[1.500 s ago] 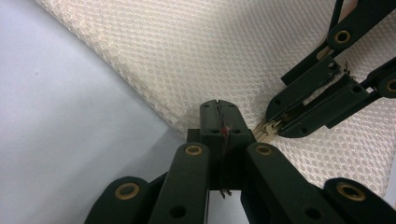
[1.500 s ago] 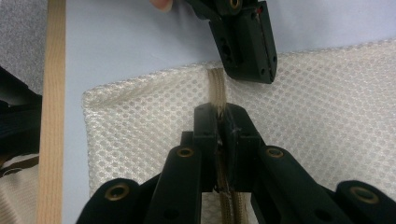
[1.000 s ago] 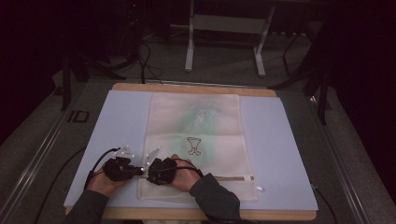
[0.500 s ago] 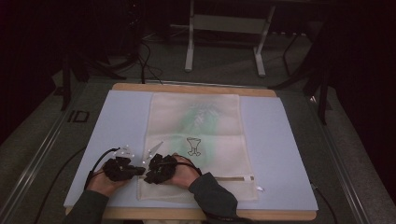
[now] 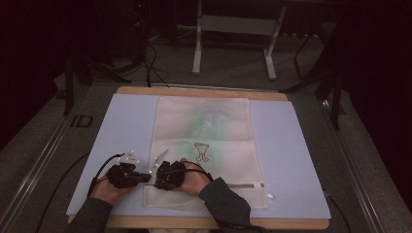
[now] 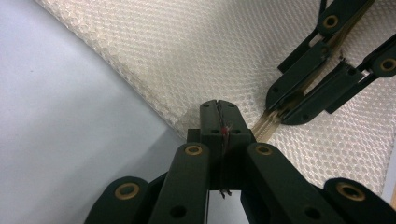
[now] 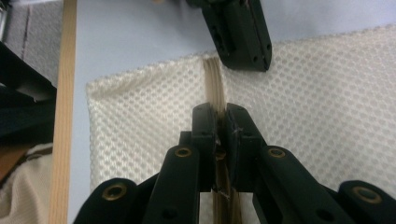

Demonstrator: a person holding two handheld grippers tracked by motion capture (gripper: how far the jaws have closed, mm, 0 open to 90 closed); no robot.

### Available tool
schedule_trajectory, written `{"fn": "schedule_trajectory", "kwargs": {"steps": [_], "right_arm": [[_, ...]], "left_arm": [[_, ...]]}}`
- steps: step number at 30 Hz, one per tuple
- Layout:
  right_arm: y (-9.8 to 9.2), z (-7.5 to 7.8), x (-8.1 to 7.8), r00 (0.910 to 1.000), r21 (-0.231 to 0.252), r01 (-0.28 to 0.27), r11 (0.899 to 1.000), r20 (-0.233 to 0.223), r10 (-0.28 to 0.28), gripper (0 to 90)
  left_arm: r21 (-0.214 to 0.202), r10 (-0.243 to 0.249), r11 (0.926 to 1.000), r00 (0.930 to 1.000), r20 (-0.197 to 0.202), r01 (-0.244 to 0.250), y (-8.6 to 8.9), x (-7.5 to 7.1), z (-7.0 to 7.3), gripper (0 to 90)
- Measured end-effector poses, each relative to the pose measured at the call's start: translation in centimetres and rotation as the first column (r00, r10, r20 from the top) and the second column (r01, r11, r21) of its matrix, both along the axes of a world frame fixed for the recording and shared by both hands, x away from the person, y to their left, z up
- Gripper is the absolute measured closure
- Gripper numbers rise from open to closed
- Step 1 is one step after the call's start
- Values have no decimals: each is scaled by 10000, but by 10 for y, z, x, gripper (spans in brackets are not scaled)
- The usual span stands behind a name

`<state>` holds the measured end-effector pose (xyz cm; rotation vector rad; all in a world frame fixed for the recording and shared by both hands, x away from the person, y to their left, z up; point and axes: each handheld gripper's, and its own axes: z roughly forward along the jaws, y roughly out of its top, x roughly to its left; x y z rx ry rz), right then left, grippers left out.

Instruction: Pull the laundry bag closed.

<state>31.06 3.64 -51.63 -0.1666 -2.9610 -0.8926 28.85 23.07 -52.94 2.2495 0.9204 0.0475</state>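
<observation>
While both hands sit close together at the near left of the tabletop (image 5: pixel 301 145), which is covered by a smooth pale-blue mat over a wooden board, a flat cream mesh bag (image 5: pixel 204 145) lies along the mat's middle, its weave a fine honeycomb with a faint green print and a small dark drawing. A ribbed tan zipper strip (image 7: pixel 215 84) runs across the bag near its front edge. Clenched tight, the left gripper (image 6: pixel 219 109) pinches the bag's left edge at the end of that strip. Just beside it, the right gripper (image 7: pixel 218 114) has just been closing its blocky black jaws, and they now clamp the zipper strip between them.
</observation>
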Motion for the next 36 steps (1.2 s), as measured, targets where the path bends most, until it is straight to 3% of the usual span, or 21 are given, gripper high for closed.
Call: {"fn": "schedule_trajectory", "kwargs": {"steps": [16, 36], "right_arm": [[-7, 4, -13, 9933, -471, -261, 9985, 1116, 313, 834], [-20, 6, -16, 9919, -653, -297, 9974, 1217, 375, 840]], "left_arm": [[-2, -11, 10000, 10000, -10, 11, 0, 0, 0, 900], [-27, -23, 10000, 10000, -46, 22, 1, 1, 0, 900]]}}
